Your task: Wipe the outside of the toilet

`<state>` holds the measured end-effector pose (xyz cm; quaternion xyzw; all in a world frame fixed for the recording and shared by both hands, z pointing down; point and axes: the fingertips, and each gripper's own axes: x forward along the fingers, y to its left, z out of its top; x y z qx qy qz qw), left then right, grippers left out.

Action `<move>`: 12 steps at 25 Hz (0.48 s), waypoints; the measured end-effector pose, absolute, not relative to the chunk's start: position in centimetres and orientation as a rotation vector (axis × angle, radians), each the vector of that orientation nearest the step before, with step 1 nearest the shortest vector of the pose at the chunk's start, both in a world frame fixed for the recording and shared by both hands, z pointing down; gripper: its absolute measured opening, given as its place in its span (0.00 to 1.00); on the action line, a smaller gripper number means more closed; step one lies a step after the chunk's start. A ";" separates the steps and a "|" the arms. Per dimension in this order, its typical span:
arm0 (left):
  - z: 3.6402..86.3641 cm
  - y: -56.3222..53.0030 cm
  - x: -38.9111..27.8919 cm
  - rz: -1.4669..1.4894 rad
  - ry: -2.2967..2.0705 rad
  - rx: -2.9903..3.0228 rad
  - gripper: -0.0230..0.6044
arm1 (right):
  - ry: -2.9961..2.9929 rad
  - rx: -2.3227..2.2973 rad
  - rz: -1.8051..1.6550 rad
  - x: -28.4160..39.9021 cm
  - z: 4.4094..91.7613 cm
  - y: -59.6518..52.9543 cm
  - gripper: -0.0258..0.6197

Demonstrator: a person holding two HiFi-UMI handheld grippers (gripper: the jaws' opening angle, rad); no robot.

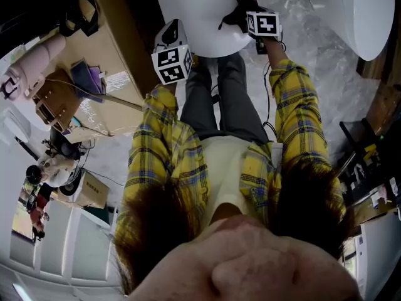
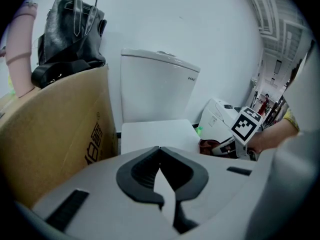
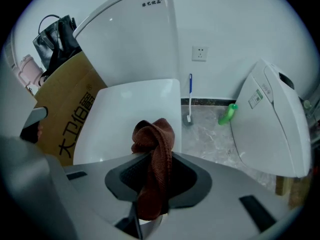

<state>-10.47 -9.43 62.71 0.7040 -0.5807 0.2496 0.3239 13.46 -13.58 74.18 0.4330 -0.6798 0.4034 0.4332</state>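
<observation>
The white toilet (image 1: 207, 17) stands in front of me with its lid (image 3: 130, 119) down and its tank (image 3: 135, 39) against the wall. My right gripper (image 3: 152, 156) is shut on a brown cloth (image 3: 155, 149), which bunches up above the jaws just over the lid's near right edge. My left gripper (image 2: 160, 149) is shut with nothing in it and hovers near the lid's (image 2: 155, 134) front left. From the left gripper view, the right gripper's marker cube (image 2: 246, 125) and the cloth (image 2: 210, 146) show at the toilet's right side.
A tall cardboard box (image 2: 55, 129) stands close against the toilet's left, with a black bag (image 2: 70, 34) on top. On the marble floor to the right are a toilet brush (image 3: 190, 99), a green bottle (image 3: 227, 114) and a white slanted unit (image 3: 272, 124).
</observation>
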 end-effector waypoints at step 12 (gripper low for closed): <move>61.7 -8.2 -11.9 0.637 -1.558 1.821 0.05 | -1.794 1.167 1.038 12.6 69.3 -12.5 0.22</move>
